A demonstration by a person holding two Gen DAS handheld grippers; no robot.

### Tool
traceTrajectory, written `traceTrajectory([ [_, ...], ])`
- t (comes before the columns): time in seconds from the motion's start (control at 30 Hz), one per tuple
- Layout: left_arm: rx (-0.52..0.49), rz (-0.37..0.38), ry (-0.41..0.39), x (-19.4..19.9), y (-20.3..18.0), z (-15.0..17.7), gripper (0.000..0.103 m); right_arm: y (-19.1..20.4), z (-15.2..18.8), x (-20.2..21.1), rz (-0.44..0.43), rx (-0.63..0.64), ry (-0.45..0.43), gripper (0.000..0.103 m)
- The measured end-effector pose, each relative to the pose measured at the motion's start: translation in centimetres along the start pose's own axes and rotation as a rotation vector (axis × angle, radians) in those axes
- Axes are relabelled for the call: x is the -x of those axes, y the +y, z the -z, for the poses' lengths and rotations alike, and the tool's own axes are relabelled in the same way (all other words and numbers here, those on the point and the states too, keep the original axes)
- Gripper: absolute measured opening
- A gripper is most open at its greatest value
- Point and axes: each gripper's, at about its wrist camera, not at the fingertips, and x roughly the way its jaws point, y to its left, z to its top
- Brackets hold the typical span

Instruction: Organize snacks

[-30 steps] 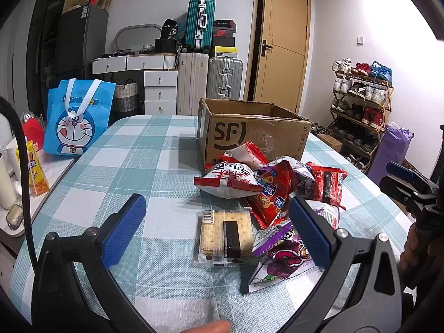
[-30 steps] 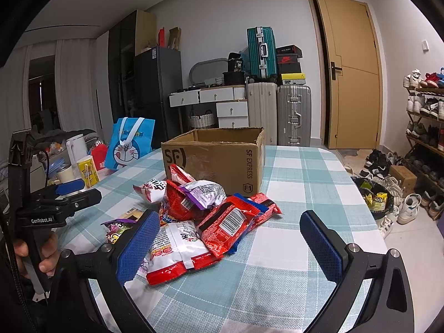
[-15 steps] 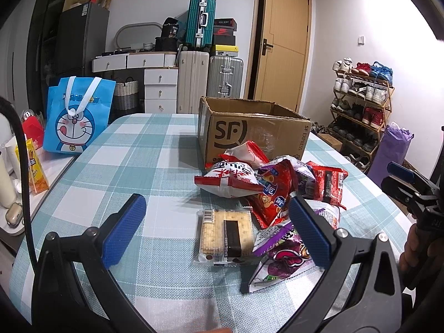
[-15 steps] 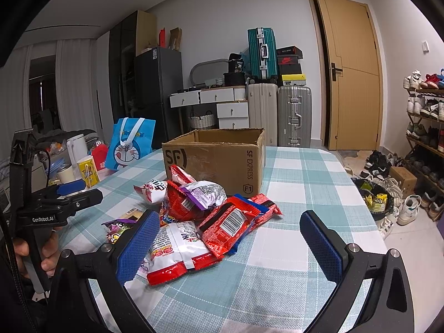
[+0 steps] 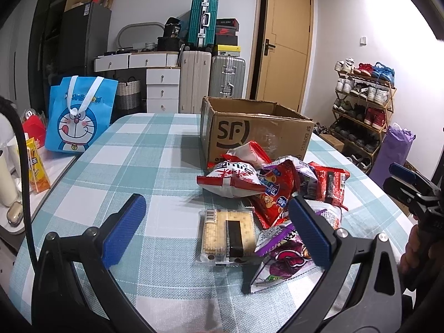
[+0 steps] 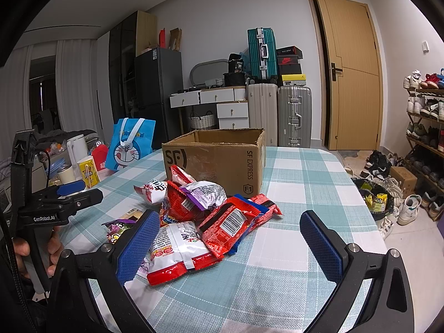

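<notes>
Snack packets lie heaped on the teal-and-white checked tablecloth [image 5: 144,166], right in front of the open brown cardboard box [image 5: 258,133] printed with SF. Left gripper [image 5: 219,230] hovers above the cloth with its blue-padded fingers [image 5: 123,234] spread wide and nothing between them; the clear-wrapped cracker pack [image 5: 227,236] lies on the cloth beyond the gap, beside a purple foil bag [image 5: 283,255]. Right gripper [image 6: 230,247] is likewise wide apart and empty, its left pad [image 6: 138,245] overlapping in view a white-and-red crinkled bag [image 6: 174,249], contact unclear. A red barcode packet [image 6: 230,224] rests on the heap.
</notes>
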Motion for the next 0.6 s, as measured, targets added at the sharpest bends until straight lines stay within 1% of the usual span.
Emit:
traceTrajectory([
  [0.07, -0.008, 0.012, 0.003, 0.0, -0.1, -0.1, 0.102, 0.0, 0.0, 0.0, 0.001, 0.000, -0.001, 0.103],
  [0.33, -0.033, 0.018, 0.000, 0.1, -1.0, 0.0, 0.102, 0.0, 0.0, 0.0, 0.002, 0.001, 0.001, 0.103],
  [0.6, -0.050, 0.010, 0.010, -0.1, -1.5, 0.0, 0.102, 0.4, -0.2, -0.2, 0.018, 0.019, 0.024, 0.103],
])
